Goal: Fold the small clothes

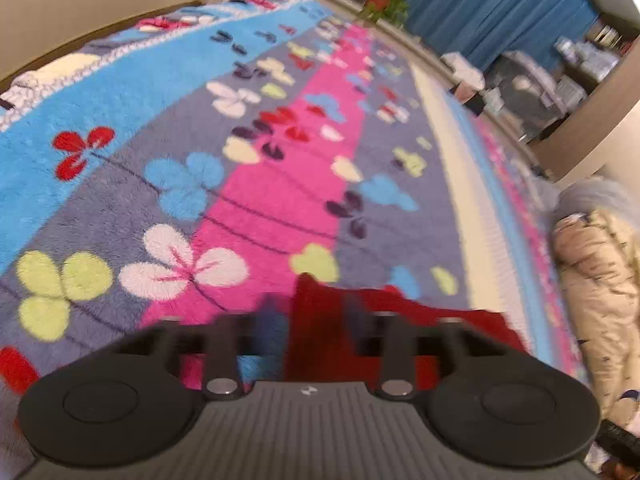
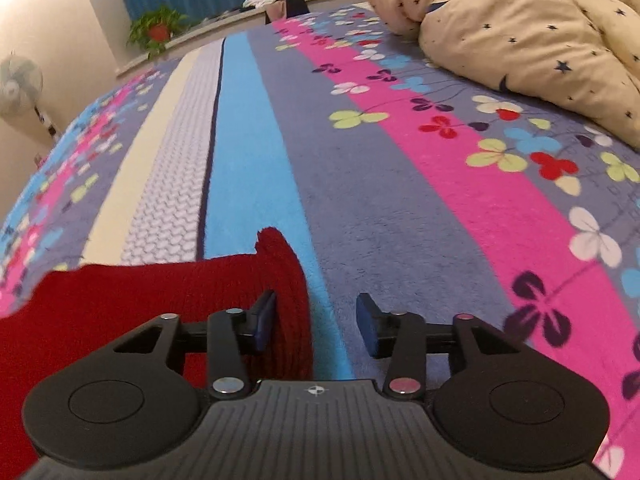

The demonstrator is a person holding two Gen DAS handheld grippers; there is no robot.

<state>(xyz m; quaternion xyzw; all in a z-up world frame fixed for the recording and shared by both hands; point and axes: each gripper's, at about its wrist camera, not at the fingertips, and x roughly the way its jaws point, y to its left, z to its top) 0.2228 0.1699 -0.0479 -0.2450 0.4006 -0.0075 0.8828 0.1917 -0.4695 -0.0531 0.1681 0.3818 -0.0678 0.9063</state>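
A dark red knitted garment [image 1: 404,314] lies on the flowered fleece blanket [image 1: 276,184]. In the left wrist view its edge reaches between the blurred fingers of my left gripper [image 1: 312,320], whose jaws stand apart with no pad pressing on the cloth. In the right wrist view the red garment [image 2: 140,300] spreads to the lower left, and its ribbed edge lies under the left finger of my right gripper [image 2: 316,320]. Those jaws are open too, with bare blanket [image 2: 380,200] showing between the garment and the right finger.
A cream duvet with dark stars [image 2: 520,32] is heaped at the blanket's right side, also seen as the duvet [image 1: 596,280]. A potted plant [image 2: 158,30] stands on a ledge before blue curtains [image 1: 500,8]. A standing fan [image 2: 18,84] is at the far left.
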